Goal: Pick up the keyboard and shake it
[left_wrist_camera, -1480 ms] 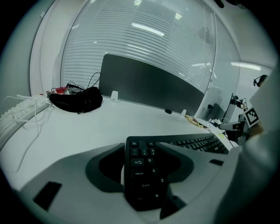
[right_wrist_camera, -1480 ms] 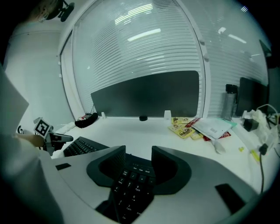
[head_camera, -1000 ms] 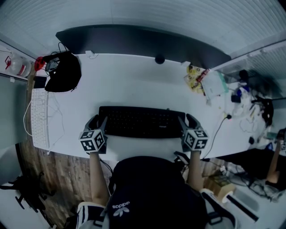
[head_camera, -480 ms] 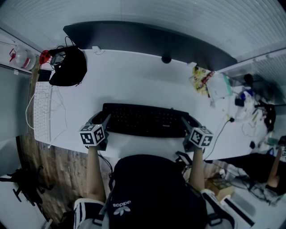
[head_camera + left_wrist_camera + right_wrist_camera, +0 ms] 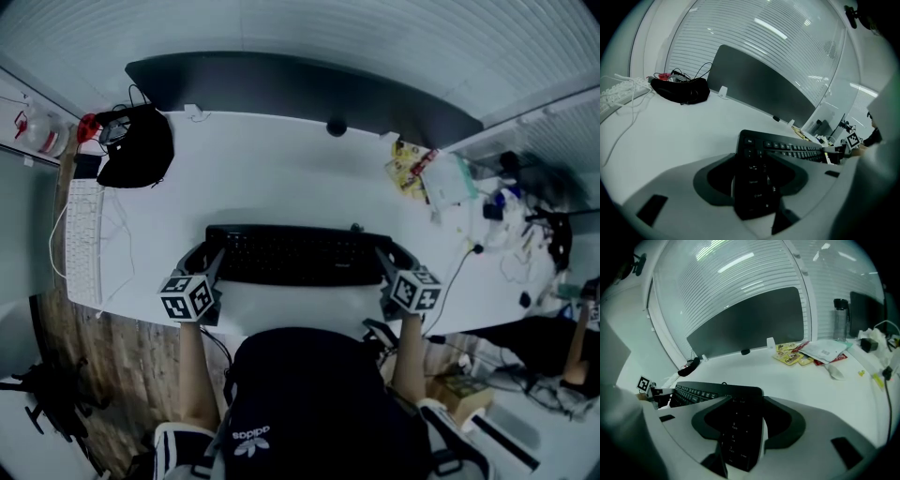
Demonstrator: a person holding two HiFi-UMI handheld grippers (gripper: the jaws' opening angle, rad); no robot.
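Note:
A black keyboard (image 5: 295, 255) lies crosswise near the front edge of the white desk (image 5: 281, 178). My left gripper (image 5: 204, 255) is shut on the keyboard's left end and my right gripper (image 5: 392, 253) on its right end. In the left gripper view the keyboard (image 5: 754, 178) runs from between the jaws of the left gripper (image 5: 757, 164) toward the right. The right gripper view shows the number-pad end of the keyboard (image 5: 738, 427) clamped in the right gripper (image 5: 743, 411). Whether the keyboard is clear of the desk I cannot tell.
A white keyboard (image 5: 82, 244) with a loose cable lies at the desk's left edge, a black bag (image 5: 138, 150) behind it. A dark panel (image 5: 300, 84) stands along the back. Snack packets and papers (image 5: 412, 159) lie at the right, with a bottle (image 5: 840, 317) and cables beyond.
Both grippers stay clamped on the keyboard's ends. The keyboard and grippers shift slightly up and back down in view, while the head view itself sways.

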